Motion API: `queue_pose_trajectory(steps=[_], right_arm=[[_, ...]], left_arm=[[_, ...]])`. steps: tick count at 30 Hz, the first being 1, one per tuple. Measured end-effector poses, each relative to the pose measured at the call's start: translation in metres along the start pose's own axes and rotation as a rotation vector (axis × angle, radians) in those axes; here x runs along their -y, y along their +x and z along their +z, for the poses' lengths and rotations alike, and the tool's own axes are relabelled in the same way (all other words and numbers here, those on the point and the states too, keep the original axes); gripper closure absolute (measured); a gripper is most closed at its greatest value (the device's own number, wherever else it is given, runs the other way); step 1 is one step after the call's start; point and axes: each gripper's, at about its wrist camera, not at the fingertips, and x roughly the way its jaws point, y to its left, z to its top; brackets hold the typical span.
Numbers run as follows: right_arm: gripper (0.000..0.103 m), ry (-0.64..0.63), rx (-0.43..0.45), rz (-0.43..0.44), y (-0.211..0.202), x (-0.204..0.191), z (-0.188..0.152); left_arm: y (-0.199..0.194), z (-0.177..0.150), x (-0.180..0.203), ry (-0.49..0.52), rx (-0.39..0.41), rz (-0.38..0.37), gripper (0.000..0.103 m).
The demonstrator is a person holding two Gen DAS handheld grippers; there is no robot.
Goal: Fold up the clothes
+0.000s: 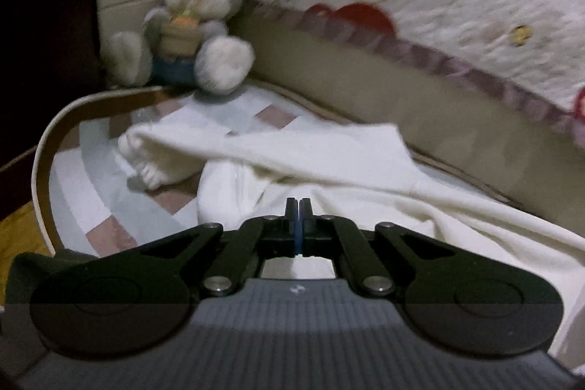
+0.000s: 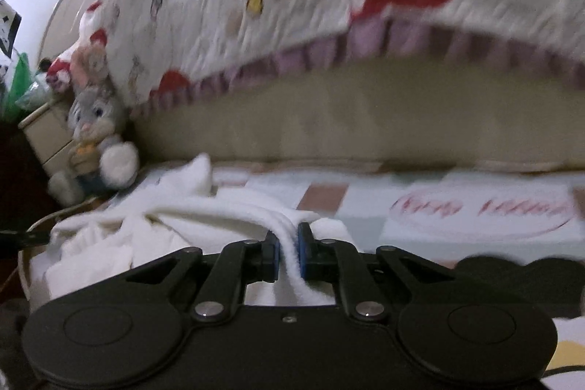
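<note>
The white garment point(image 2: 204, 218) lies crumpled on the checked bed cover point(image 2: 365, 207), with one fold clamped between the fingers point(image 2: 305, 254) of the right gripper point(image 2: 289, 254), which points slightly downward. The left gripper point(image 1: 298, 218) is fully clenched with the fabric directly beyond its tips at 12 o'clock; whether it pinches cloth cannot be told. A grey plush rabbit point(image 1: 193, 24) sits at 10 o'clock.

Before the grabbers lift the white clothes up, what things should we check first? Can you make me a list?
1. Right gripper pinches the white garment: ok, a fold sits between its pads.
2. Left gripper holds cloth: cannot tell, its jaws are shut tight with no cloth visible between them.
3. Garment flat: not ok, bunched.
4. Stuffed bunny clear of the garment: ok, it sits apart.
5. Sleeve cuff free: ok.
</note>
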Motion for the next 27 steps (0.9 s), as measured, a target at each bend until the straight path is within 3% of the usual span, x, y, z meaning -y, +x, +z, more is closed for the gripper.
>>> queue_pose_trajectory(steps=[5, 7, 8, 9, 11, 12, 16, 19, 21, 23, 25, 27], right_arm=[[0.094, 0.014, 0.141, -0.119, -0.064, 0.009, 0.006], [0.094, -0.011, 0.137, -0.232, -0.082, 0.019, -0.001], [0.093, -0.004, 0.108, -0.289, -0.084, 0.027, -0.008], [0.093, 0.022, 0.013, -0.318, -0.078, 0.04, -0.015], [0.09, 0.217, -0.14, -0.33, -0.067, 0.078, -0.034], [0.09, 0.262, -0.212, -0.304, -0.062, 0.086, -0.038], [0.086, 0.151, -0.204, -0.255, -0.086, 0.052, -0.022], [0.084, 0.141, -0.172, -0.101, -0.119, 0.018, 0.01], [0.071, 0.192, -0.198, 0.014, -0.131, -0.002, 0.034], [0.05, 0.286, -0.281, 0.145, -0.132, -0.02, 0.05], [0.05, 0.412, -0.384, 0.223, -0.123, -0.035, 0.05], [0.049, 0.502, -0.511, 0.148, -0.114, -0.049, 0.041]], left_arm=[[-0.047, 0.002, 0.003, -0.018, 0.045, -0.082, 0.103], [-0.058, -0.004, 0.002, -0.039, 0.024, -0.101, 0.103], [-0.058, -0.01, 0.0, -0.062, -0.006, -0.112, 0.103], [-0.057, -0.016, -0.002, -0.083, -0.036, -0.121, 0.103], [-0.055, -0.027, -0.003, -0.105, -0.086, -0.125, 0.103], [-0.056, -0.03, -0.002, -0.107, -0.106, -0.126, 0.103], [-0.068, -0.039, 0.004, -0.075, -0.142, -0.133, 0.101], [-0.088, -0.036, 0.005, -0.064, -0.139, -0.156, 0.1], [-0.097, -0.032, 0.002, -0.098, -0.164, -0.189, 0.1], [-0.102, -0.029, 0.0, -0.137, -0.178, -0.219, 0.098], [-0.111, -0.025, 0.002, -0.133, -0.147, -0.196, 0.097], [-0.118, -0.02, 0.0, -0.141, -0.12, -0.189, 0.096]])
